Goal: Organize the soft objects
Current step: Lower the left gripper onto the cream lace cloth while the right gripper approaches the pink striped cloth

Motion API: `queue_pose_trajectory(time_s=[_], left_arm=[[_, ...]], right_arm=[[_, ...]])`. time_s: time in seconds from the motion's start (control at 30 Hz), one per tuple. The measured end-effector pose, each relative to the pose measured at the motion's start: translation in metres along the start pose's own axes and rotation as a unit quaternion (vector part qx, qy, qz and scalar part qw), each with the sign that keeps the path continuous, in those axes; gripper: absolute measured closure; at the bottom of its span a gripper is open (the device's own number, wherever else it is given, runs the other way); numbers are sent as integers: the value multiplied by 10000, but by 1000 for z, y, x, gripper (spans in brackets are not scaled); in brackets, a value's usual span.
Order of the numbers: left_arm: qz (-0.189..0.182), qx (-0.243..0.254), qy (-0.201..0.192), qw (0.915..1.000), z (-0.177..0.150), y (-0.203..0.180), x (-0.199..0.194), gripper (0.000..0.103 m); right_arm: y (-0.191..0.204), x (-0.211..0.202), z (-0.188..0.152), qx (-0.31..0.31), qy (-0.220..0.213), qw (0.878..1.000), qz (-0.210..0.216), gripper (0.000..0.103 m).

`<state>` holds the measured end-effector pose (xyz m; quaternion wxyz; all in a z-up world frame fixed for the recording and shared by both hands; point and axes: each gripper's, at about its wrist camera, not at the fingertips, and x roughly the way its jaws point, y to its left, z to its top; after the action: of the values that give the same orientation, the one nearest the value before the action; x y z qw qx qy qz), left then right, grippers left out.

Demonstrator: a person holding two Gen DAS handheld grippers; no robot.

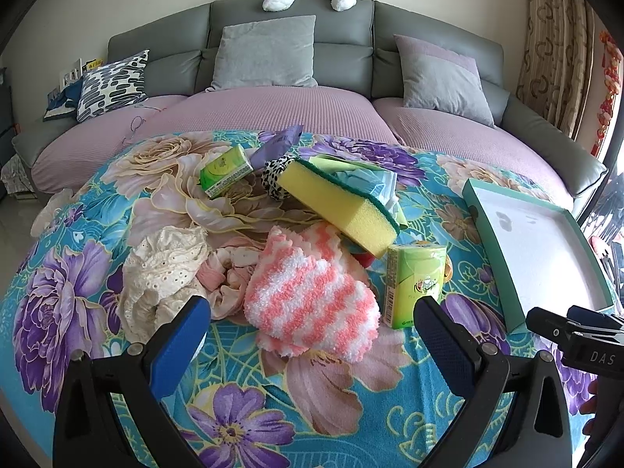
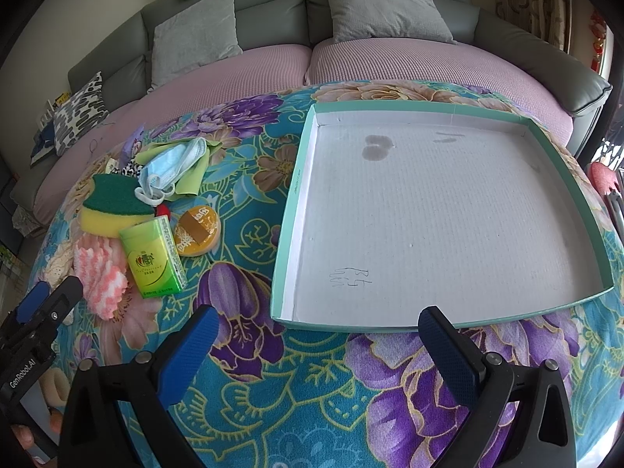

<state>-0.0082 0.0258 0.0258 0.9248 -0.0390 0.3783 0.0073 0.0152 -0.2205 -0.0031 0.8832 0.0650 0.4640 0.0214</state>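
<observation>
The teal tray [image 2: 577, 179] sits bare on the floral bench [image 2: 273, 409], soft things heaped left: sponge [image 1: 343, 206], striped sock [image 1: 312, 296]. Left tool [image 1: 312, 323] and right tool [image 2: 319, 335] hover, spread wide, gripping nothing.

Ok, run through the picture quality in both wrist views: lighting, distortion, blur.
Left wrist view: soft daylight, strong fisheye bending the sofa into an arch, pink striped sock sharp. Right wrist view: same barrel warp bowing the box lid edges, dark vignette corners, no glare on its white inside, nothing visibly motion-blurred.
</observation>
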Motion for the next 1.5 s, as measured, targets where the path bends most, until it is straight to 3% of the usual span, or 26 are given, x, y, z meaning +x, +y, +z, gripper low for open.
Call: queue_pose_trajectory(time_s=[0.23, 0.37, 0.57, 0.7, 0.87, 1.1, 1.37, 1.5], left_arm=[[111, -68, -84, 9999, 27, 8, -12, 0], [304, -51, -534, 9981, 56, 13, -29, 0], [325, -452, -617, 9965, 102, 23, -30, 0], [786, -771, -967, 9892, 121, 24, -34, 0], [787, -1528, -1086, 9791, 107, 39, -31, 0], [1236, -1624, -807, 9756, 72, 57, -10, 0], [1781, -1860, -729, 9635, 47, 105, -13, 0], [1835, -1990, -668, 9604, 39, 123, -18, 0]], right_arm=[[-5, -17, 10, 75, -344, 9994, -55, 0], [-8, -39, 22, 93, -729, 9973, -80, 0], [3, -65, 49, -27, -1077, 9935, 370, 0], [24, -69, 65, -268, -1155, 9919, 464, 0], [45, -63, 74, -436, -1246, 9881, 793, 0], [73, -38, 68, -631, -1129, 9861, 1040, 0], [84, -1, 54, -575, -711, 9863, 1374, 0], [97, 7, 48, -730, -563, 9850, 1457, 0]])
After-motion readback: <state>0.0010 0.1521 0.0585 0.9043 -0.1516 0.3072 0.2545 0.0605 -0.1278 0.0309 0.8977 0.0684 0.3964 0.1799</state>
